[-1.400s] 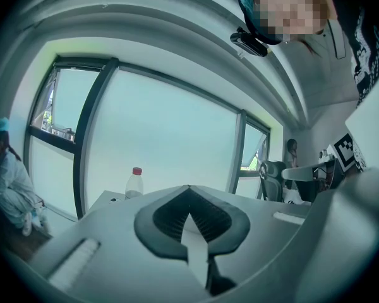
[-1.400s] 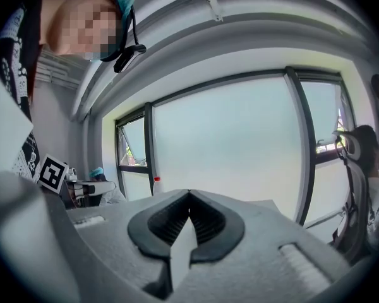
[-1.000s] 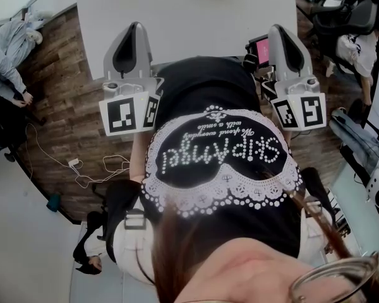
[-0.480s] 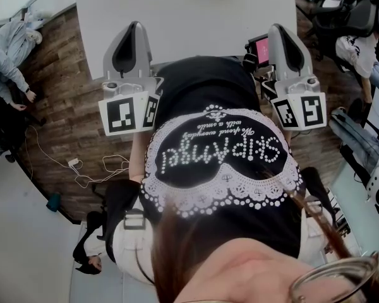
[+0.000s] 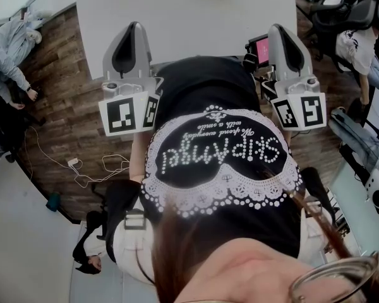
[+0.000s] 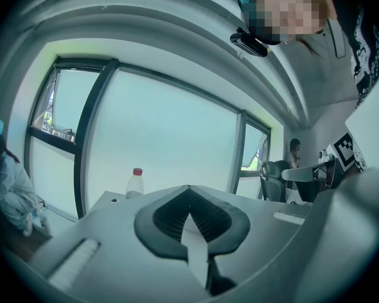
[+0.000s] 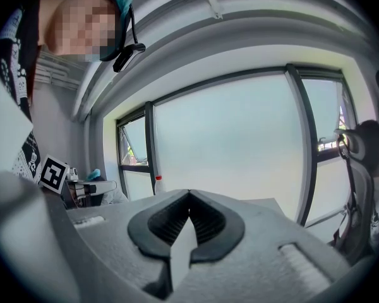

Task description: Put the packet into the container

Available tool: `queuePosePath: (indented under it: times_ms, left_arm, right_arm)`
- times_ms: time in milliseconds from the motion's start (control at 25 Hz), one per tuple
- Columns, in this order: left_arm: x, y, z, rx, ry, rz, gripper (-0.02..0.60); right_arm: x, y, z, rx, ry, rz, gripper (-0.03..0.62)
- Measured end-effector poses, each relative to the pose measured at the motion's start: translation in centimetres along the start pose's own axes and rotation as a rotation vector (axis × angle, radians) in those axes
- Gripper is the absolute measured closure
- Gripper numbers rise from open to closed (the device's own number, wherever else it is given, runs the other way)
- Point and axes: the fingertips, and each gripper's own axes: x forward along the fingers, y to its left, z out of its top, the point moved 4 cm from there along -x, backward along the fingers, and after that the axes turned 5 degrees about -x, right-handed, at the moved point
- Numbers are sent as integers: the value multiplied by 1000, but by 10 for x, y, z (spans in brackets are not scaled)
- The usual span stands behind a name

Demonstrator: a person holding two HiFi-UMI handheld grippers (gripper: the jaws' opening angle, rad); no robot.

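left gripper [image 5: 134, 27] and right gripper [image 5: 280, 29] are both at the near edge of the white surface [image 5: 189, 8], one on each side of the person's black shirt [image 5: 208, 87]. Both point out across the surface. Each marker cube (left marker cube [image 5: 129, 114], right marker cube [image 5: 300, 111]) sits at the gripper end away from the surface.

left fingers [image 6: 166, 214]: clenched, tips touching, nothing between them.
right fingers [image 7: 166, 225]: same, tips together, nothing held.

packet and container: cannot tell where they are, since no view shows them.

Around the surface:
- A clear bottle [image 6: 134, 185] with a red cap stands toward the far side of the surface, in front of the window [image 6: 164, 131].
- A small device [image 5: 262, 50] with a pink screen is by the surface's near right corner, just beside the right gripper. I can't tell if it rests on the surface.
- The wood floor [image 5: 69, 112] shows left of the surface, with a white cable [image 5: 95, 169] lying on it and a person in light clothes [image 5: 9, 49] low down there.
- An office chair [image 7: 360, 169] is off to the right of the surface.
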Motion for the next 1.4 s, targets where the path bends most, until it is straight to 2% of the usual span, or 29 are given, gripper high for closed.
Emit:
queuePosePath:
  times_ms: [1400]
  left_arm:
    - [-12, 4, 0, -3, -7, 31, 580]
  right_arm:
    - [7, 13, 2, 1, -3, 55, 591]
